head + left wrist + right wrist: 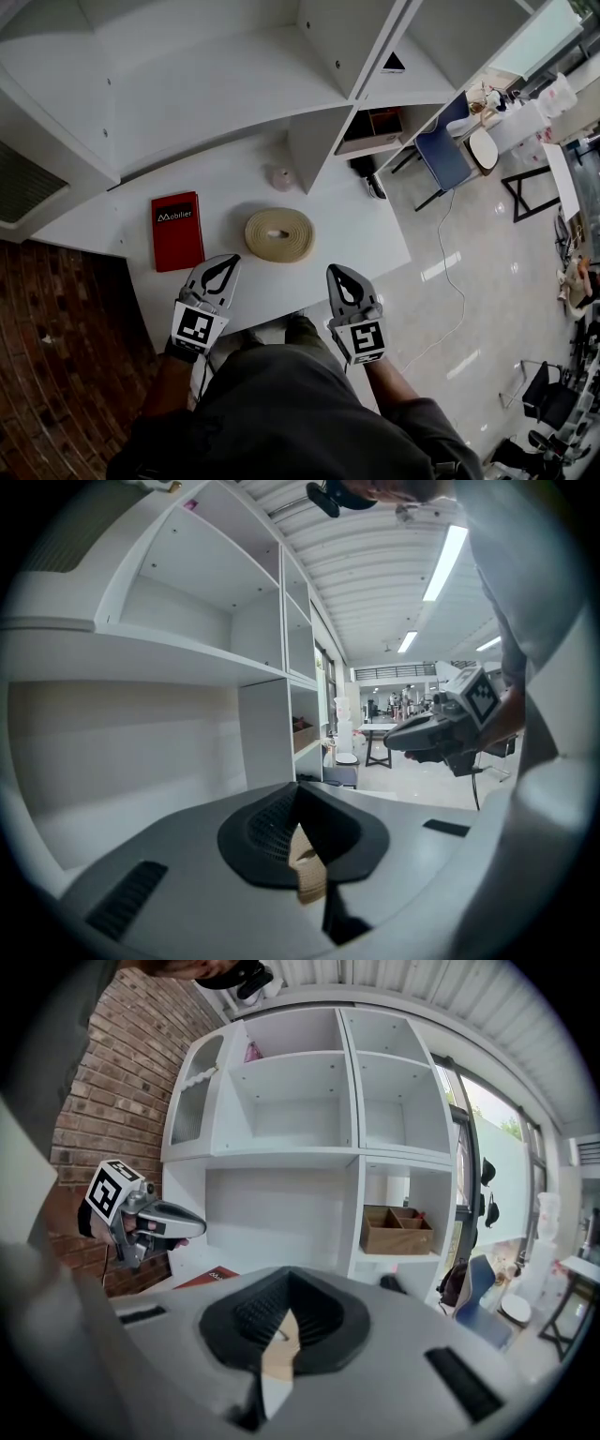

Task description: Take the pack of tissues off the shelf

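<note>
A small pink pack [251, 1051] lies at the left of a top compartment of the white shelf unit [356, 1082], well above both grippers. A pale pink lump [279, 178] rests on the white counter [366, 234] by a divider; I cannot tell what it is. Near the counter's front edge my left gripper [223, 266] and right gripper [339, 274] are side by side, both shut and empty. Each shows in the other's view, the right gripper [412, 733] and the left gripper [183, 1218]. A tan coiled ring [279, 234] lies just beyond them.
A red box [177, 231] printed "Mobilier" lies on the counter's left. A wooden tray [398, 1230] sits in a right-hand compartment. A brick wall [56, 309] stands at the left. A blue chair [443, 155], tables and a floor cable [450, 272] are at the right.
</note>
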Available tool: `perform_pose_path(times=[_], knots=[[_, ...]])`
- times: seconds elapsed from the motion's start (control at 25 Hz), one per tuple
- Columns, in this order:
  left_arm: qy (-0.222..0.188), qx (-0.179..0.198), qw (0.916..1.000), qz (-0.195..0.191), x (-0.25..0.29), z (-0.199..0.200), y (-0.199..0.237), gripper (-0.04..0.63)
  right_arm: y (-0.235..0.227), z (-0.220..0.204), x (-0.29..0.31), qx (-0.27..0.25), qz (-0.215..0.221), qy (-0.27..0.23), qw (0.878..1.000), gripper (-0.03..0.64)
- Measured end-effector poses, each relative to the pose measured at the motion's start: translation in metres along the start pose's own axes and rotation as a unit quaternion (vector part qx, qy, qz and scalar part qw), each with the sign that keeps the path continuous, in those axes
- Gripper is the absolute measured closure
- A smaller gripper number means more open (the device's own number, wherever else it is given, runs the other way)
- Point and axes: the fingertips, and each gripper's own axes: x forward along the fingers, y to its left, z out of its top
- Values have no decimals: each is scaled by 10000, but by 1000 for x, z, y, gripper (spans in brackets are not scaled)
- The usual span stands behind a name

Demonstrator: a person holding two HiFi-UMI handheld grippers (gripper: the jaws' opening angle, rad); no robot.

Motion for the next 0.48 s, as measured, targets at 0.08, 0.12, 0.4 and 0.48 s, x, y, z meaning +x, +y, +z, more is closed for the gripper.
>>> perform_pose_path(times=[0.08,0.12,0.4,0.48], knots=[[-34,-56,10000,21,1,0,0,597,-1,0,0,2,0,4,10000,617],[-52,-71,10000,27,1,1,0,597,-1,-1,-1,2,1,6,10000,618],[3,-46,10000,40,3,0,-2,597,-3,-2,-1,-10,16,15,10000,617],[14,-63,10000,44,4,-1,-2,597,-3,-3,0,-11,24,20,10000,617]])
